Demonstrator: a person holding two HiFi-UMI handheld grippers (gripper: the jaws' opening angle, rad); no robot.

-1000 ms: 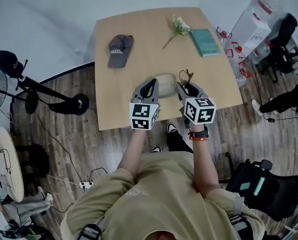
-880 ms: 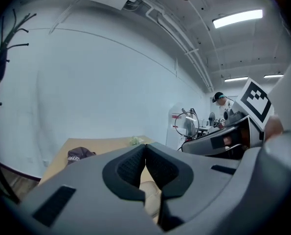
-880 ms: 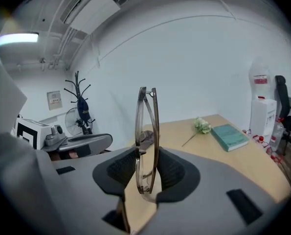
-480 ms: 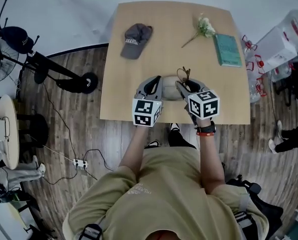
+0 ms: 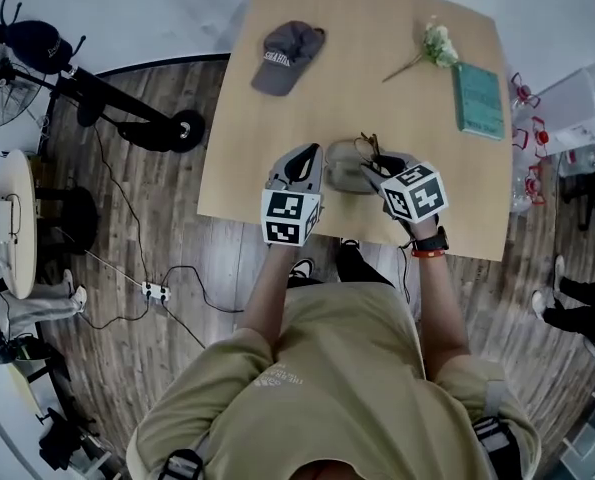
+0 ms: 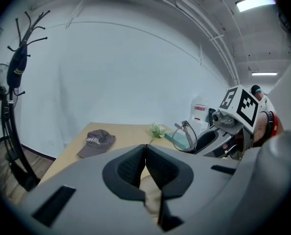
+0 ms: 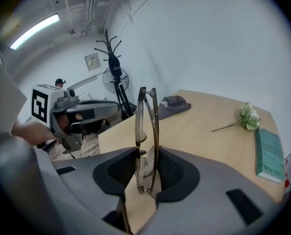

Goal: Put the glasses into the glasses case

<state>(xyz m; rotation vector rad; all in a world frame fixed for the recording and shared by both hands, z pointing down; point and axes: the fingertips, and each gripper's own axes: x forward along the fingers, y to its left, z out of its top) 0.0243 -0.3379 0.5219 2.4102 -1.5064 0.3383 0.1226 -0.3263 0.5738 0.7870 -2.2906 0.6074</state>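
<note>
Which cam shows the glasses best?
Right gripper view: the glasses stand close and centred, folded, clamped between its jaws. Left gripper view shows them small, one lens visible, at right. Head view gives only a dark sliver of them.

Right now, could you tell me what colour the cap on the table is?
The cap is dark grey, clearest in the head view.

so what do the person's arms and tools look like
The left tool and right tool are grey shells with black inner lining, each carrying a white cube of black square markers. The khaki T-shirt has short sleeves. A black watch with an orange edge sits on the right wrist.
</note>
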